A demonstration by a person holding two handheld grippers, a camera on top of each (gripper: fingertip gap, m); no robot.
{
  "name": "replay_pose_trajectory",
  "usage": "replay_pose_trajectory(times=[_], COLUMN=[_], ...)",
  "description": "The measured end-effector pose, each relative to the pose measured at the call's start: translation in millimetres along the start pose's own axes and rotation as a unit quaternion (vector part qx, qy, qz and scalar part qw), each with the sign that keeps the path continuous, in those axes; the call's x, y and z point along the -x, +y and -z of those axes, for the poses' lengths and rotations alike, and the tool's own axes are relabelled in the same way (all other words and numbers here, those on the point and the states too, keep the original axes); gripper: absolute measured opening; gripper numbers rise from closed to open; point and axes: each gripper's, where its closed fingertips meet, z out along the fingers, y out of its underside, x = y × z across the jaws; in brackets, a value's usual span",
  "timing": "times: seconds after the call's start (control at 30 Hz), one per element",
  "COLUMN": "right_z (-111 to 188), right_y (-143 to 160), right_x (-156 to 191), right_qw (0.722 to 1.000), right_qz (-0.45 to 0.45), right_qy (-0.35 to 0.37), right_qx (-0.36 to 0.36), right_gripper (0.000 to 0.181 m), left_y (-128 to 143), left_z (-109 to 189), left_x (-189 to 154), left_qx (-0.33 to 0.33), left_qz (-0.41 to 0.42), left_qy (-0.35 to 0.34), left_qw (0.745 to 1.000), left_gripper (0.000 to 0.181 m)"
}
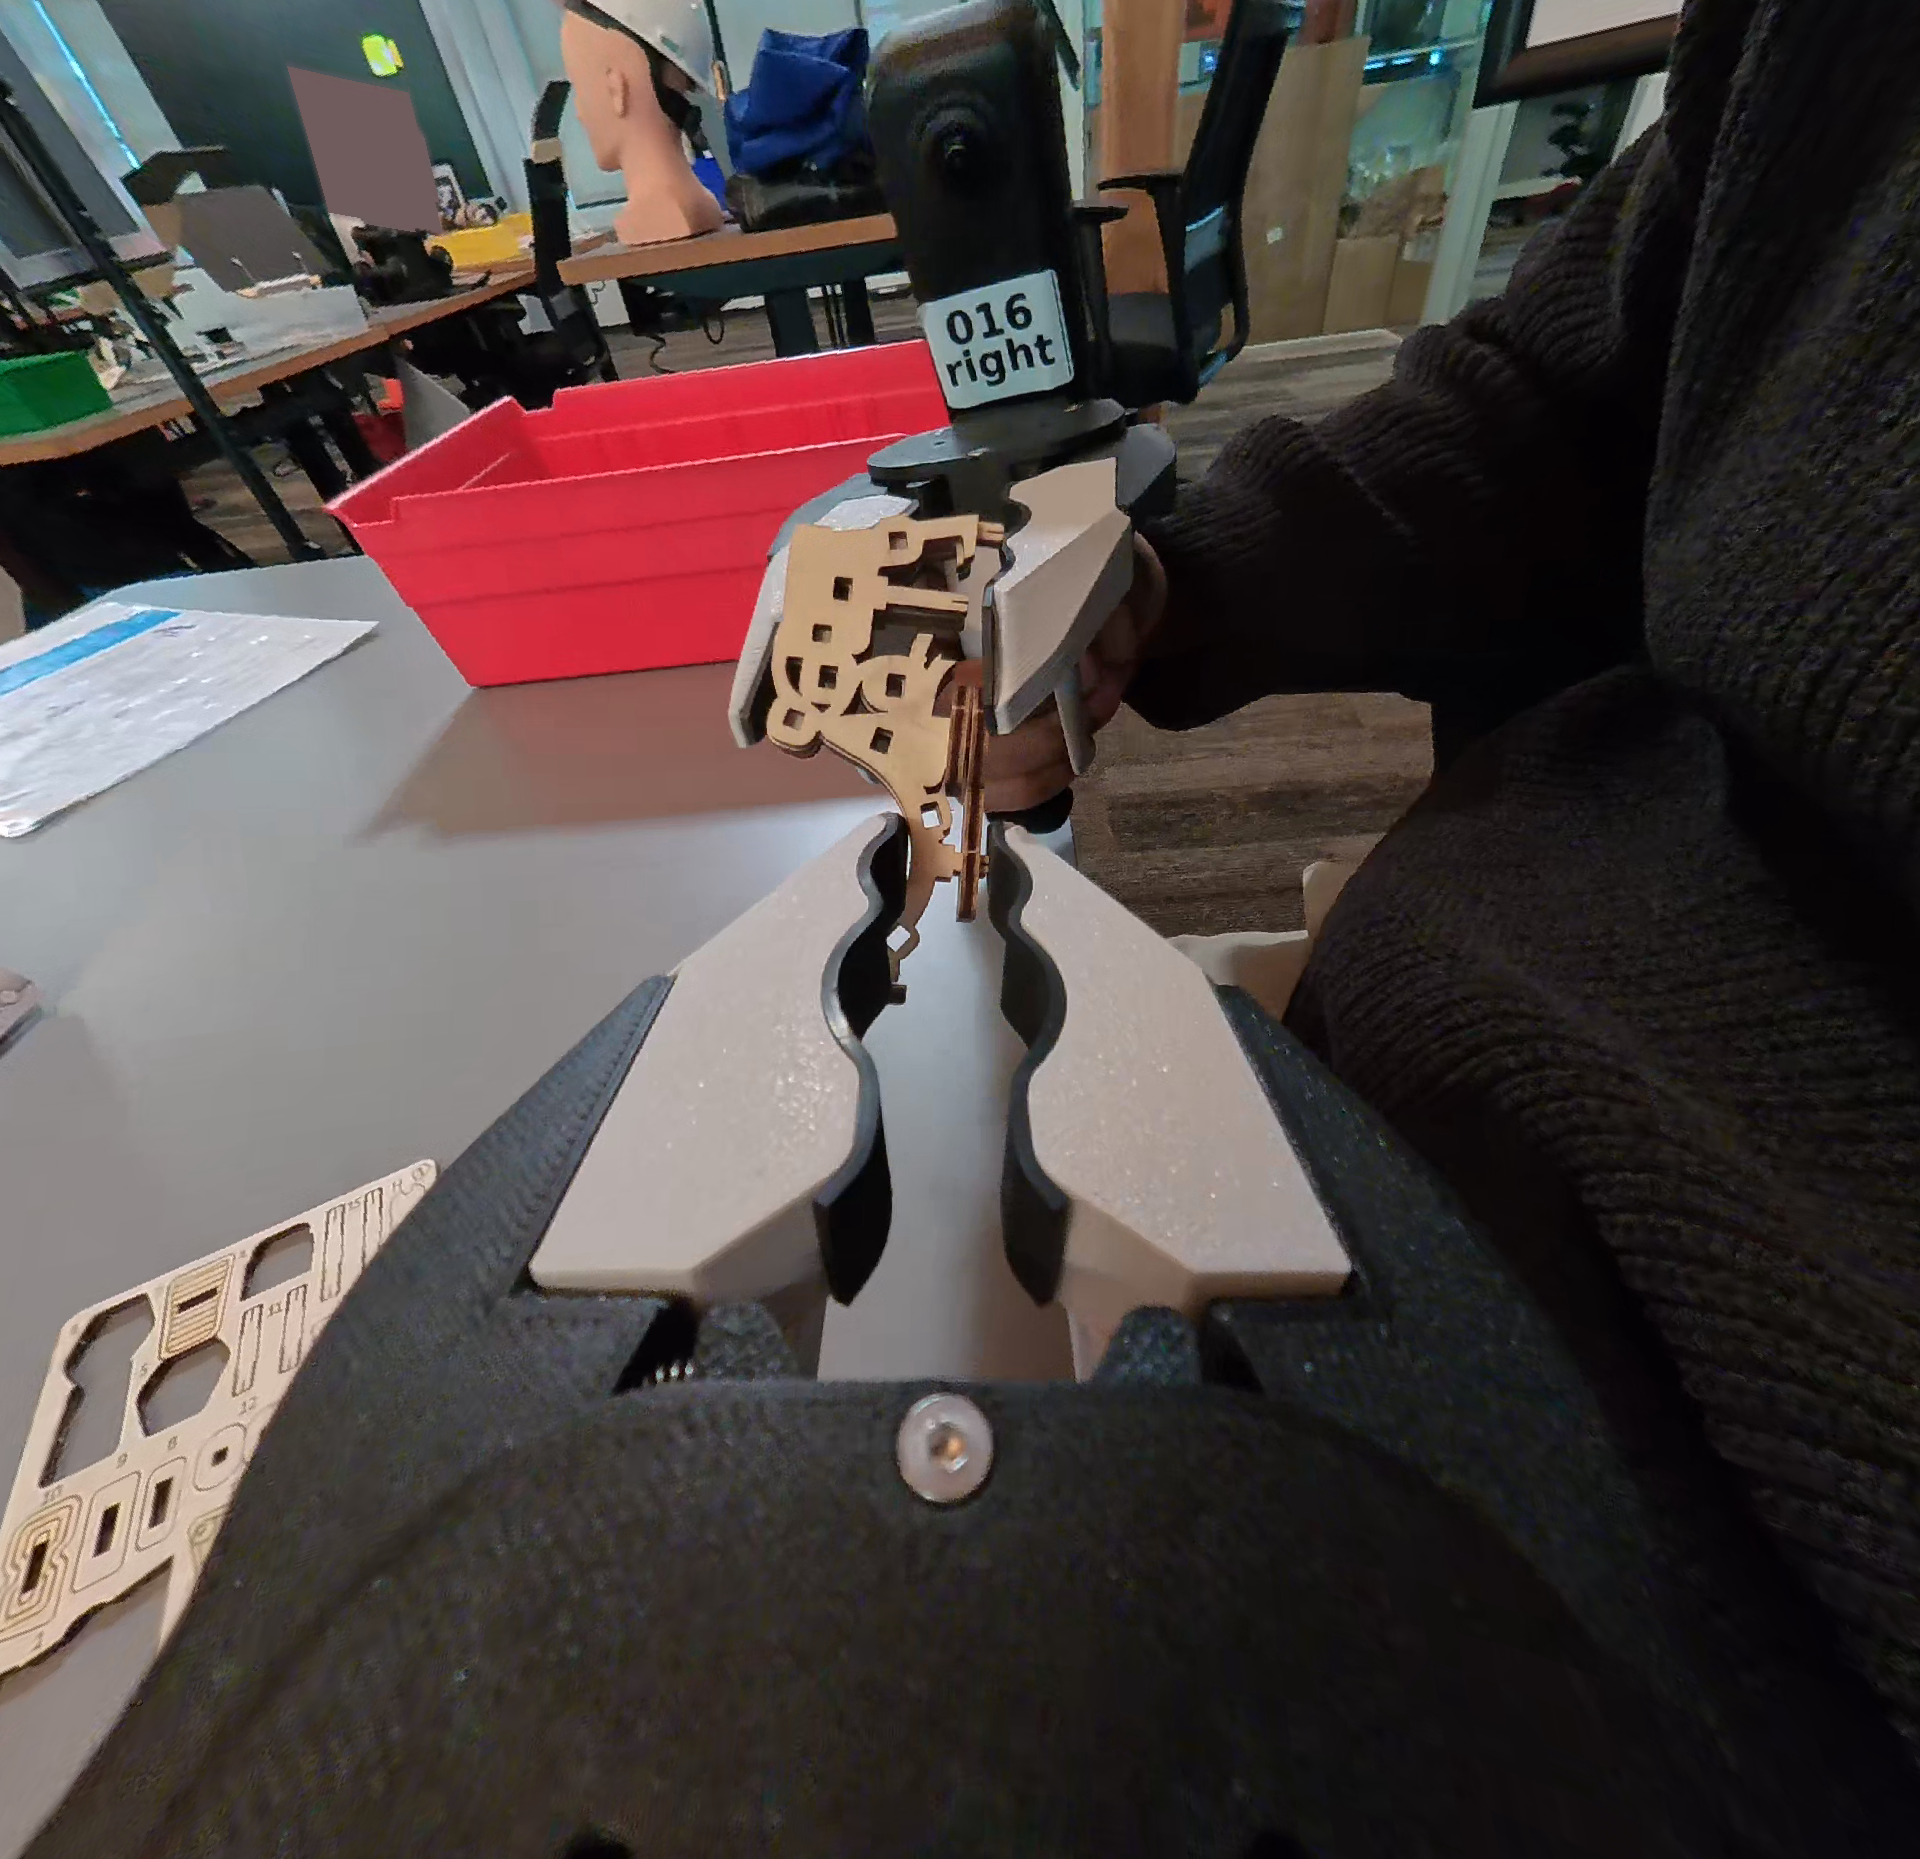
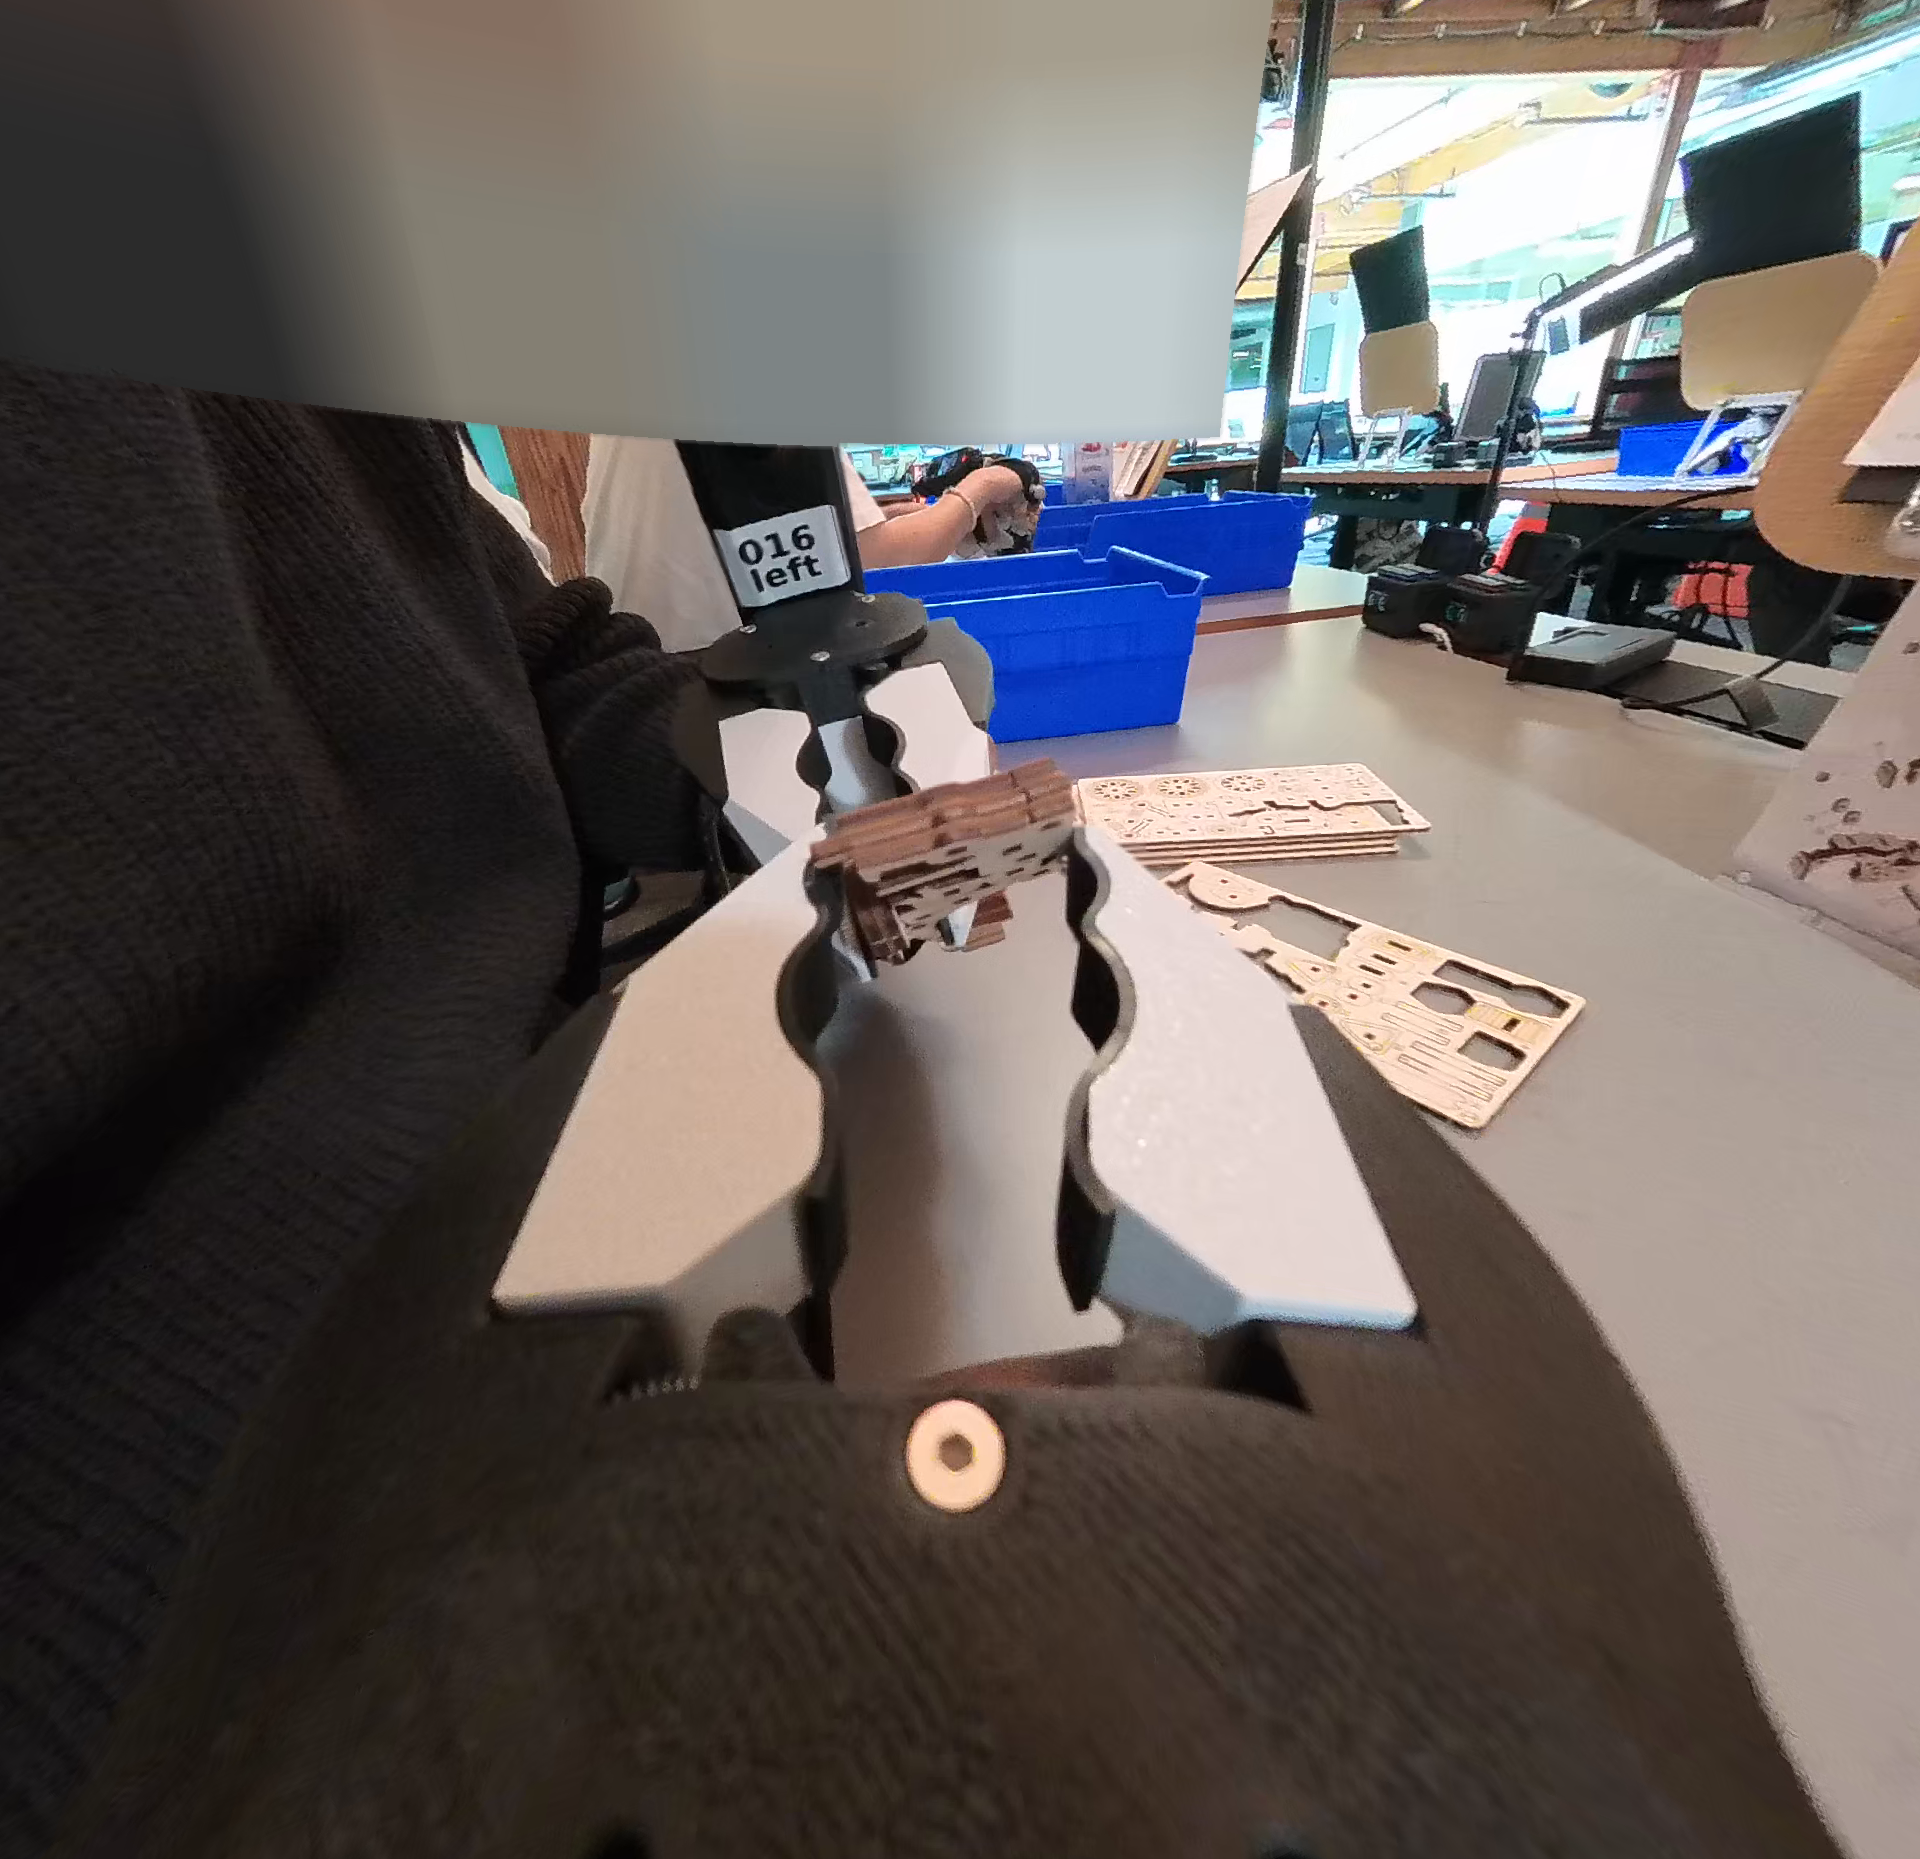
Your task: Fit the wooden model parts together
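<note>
Model (image 1: 883,687) of layered wooden parts sits up off the table (image 1: 312,926), held between our two grippers in front of the person's dark sweater (image 1: 1662,874).

Nearest in the left wrist view: our left gripper (image 1: 945,853), fingers only a narrow gap apart at the tips, w/ the model's thin lower end (image 1: 961,843) down between them. We can't tell if the pads actually pinch it. A punched-out sheet (image 1: 156,1394) lies flat on the table just beside the gripper body, lower left.

Next out, the right gripper (image 1: 883,646) faces us, closed on the model's wide upper part; a hand (image 1: 1081,687) wraps its grip.

From the right wrist view, the right gripper (image 2: 940,874) tips clamp the stacked model (image 2: 945,853) on both sides, w/ the left gripper (image 2: 842,770) right behind it. To the right on the table: one cut sheet (image 2: 1392,988) near, then a small stack of sheets (image 2: 1247,812) farther.

Beyond: red bin (image 1: 644,521) on the table in the left view, blue bins (image 2: 1060,635) in the right. Far back, desks, monitors, a mannequin head w/ hard hat (image 1: 634,95).
</note>
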Motion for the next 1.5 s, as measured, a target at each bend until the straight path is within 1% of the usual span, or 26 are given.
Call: replay_pose_trajectory(times=[0.17,0.27,0.33,0.47,0.57,0.73,0.97,1.5], right_z=[0,2,4,4,4,3,4,5], right_y=[-2,-8,-10,-12,-12,-14,-15,-15], right_x=[-1,-3,-3,0,1,5,6,7], right_qw=[1.000,0.999,0.999,0.999,0.999,0.998,0.998,0.997], right_qz=[-0.016,-0.024,-0.031,-0.029,-0.029,-0.035,-0.036,-0.043], right_qy=[-0.005,-0.002,-0.005,-0.011,-0.014,-0.026,-0.032,-0.035], right_qx=[-0.010,-0.026,-0.032,-0.035,-0.036,-0.041,-0.045,-0.046], right_gripper=[0.042,0.042,0.042,0.041,0.041,0.042,0.042,0.042], left_y=[-2,-2,-2,-5,-7,-9,-11,-11], left_z=[1,1,1,2,3,4,3,3], left_x=[0,0,-1,1,0,-6,-7,-7], left_qx=[-0.013,-0.017,-0.020,-0.033,-0.037,-0.036,-0.031,-0.034], left_qz=[0.016,0.015,0.017,0.023,0.021,-0.016,-0.043,-0.030], left_qy=[0.005,0.007,0.010,0.009,0.013,0.013,0.006,0.011], left_qw=[1.000,1.000,1.000,0.999,0.999,0.999,0.999,0.999], left_gripper=[0.013,0.025,0.027,0.018,0.017,0.013,0.011,0.011])
